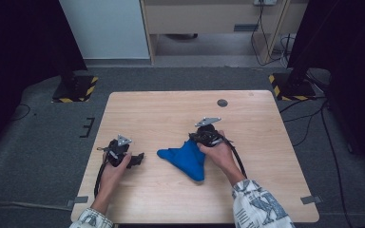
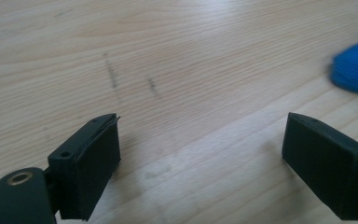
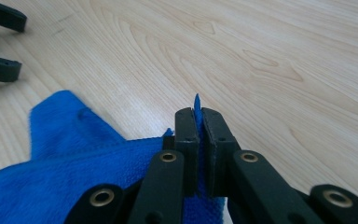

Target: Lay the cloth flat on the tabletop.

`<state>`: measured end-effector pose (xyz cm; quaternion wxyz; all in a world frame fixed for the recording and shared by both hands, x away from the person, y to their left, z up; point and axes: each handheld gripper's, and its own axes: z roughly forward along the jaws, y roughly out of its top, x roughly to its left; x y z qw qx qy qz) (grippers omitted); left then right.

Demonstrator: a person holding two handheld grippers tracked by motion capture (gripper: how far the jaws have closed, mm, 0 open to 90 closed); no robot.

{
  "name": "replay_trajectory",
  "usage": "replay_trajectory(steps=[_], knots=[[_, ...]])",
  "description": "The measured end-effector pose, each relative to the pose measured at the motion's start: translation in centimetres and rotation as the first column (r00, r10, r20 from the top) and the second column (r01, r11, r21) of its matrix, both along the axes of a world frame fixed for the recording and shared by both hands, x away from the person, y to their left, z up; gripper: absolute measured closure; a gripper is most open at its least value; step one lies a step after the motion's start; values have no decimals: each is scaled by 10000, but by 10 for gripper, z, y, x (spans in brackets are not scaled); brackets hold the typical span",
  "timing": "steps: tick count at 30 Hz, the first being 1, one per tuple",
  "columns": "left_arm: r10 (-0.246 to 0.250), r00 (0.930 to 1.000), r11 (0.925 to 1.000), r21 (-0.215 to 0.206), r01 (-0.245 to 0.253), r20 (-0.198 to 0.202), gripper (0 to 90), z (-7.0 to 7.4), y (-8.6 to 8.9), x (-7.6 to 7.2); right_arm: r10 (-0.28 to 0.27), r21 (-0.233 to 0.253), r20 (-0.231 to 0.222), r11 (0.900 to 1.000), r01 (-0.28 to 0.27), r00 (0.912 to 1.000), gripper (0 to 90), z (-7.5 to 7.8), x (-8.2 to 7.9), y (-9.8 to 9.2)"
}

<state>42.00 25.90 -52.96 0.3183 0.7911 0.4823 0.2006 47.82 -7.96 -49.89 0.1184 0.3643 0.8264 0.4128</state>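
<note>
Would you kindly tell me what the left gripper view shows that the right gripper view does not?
Left gripper view alone: the left gripper with its fingers wide apart over bare wood, and two dark marks on it. Right gripper view alone: the right gripper pinching an edge of the blue cloth. Both: the cloth and the wooden table.

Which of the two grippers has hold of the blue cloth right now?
The right gripper: its jaws are pinched shut on an edge of the blue cloth. The left gripper stands open over bare table, apart from the cloth.
</note>
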Motion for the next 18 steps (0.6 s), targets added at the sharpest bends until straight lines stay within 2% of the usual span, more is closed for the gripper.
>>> replay_trajectory(steps=[2,4,8,12,15,18], knots=[[-188,9997,9998,-31,188,132,126,5,-7,-1,-52,24,39,10000,52,10000,861,1,-3,-7],[-326,9992,9987,-394,336,251,136,12,-14,-1,-58,99,37,9999,58,10000,861,2,-5,-12],[-775,9960,9895,-1185,823,445,141,25,-29,1,-41,157,61,9999,40,10000,861,3,-4,-17],[-1143,9920,9826,-1409,1209,543,164,29,-43,5,-50,144,-36,9999,50,10000,862,1,-4,-16],[-1476,9881,9756,-1576,1526,436,202,28,-55,12,-9,108,14,9999,9,10000,863,-1,-3,-15],[-1904,9810,9679,-1601,1939,369,247,25,-67,15,-14,140,-6,9999,14,10000,863,-1,-3,-15]])
